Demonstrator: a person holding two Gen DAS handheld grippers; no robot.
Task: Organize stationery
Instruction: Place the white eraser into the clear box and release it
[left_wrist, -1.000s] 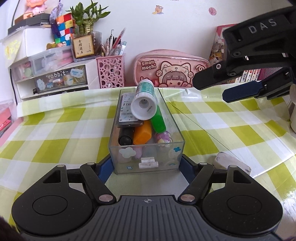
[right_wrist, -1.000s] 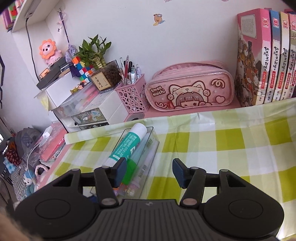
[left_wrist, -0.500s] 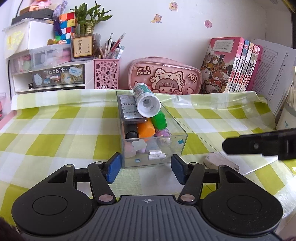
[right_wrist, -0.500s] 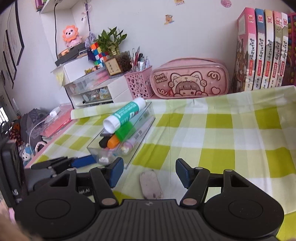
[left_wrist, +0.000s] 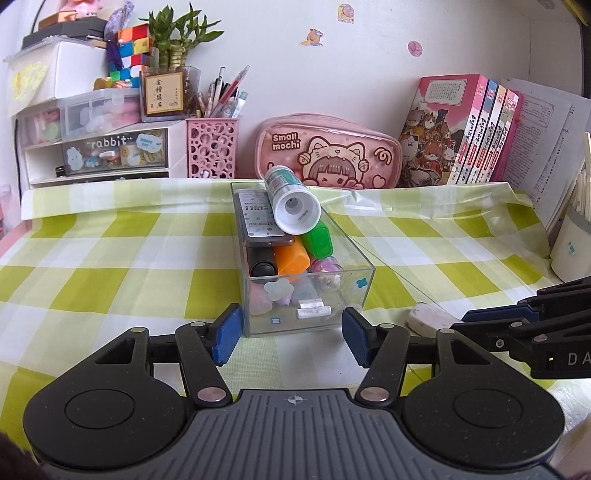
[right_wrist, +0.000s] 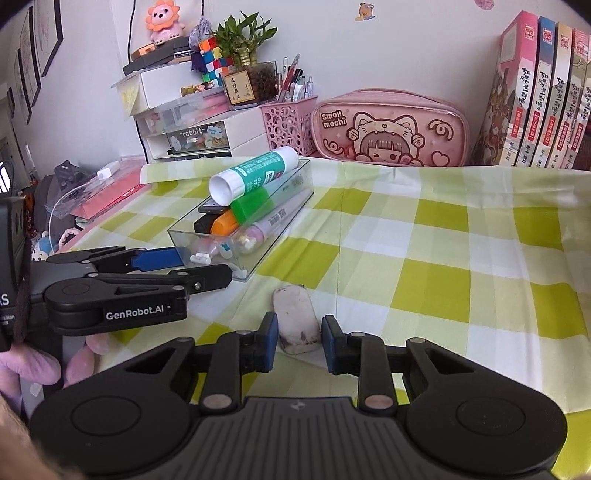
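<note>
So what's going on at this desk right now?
A person is tidying stationery with a gripper in each hand. The left gripper sits at the near end of the clear organizer box, one pad against its left corner, the other just off the right. The right gripper is closing around a grubby white eraser on the checked tablecloth, pads not yet touching.

Left gripper (left_wrist: 291, 338) drawn back from the clear organiser box (left_wrist: 303, 291); its jaws, formerly straddling the box's near end, now narrowed and at the near corners; right gripper (right_wrist: 299, 341) descended from above the far side to the tablecloth; jaws closing, the soiled white eraser (right_wrist: 295, 317) now between them.
</note>
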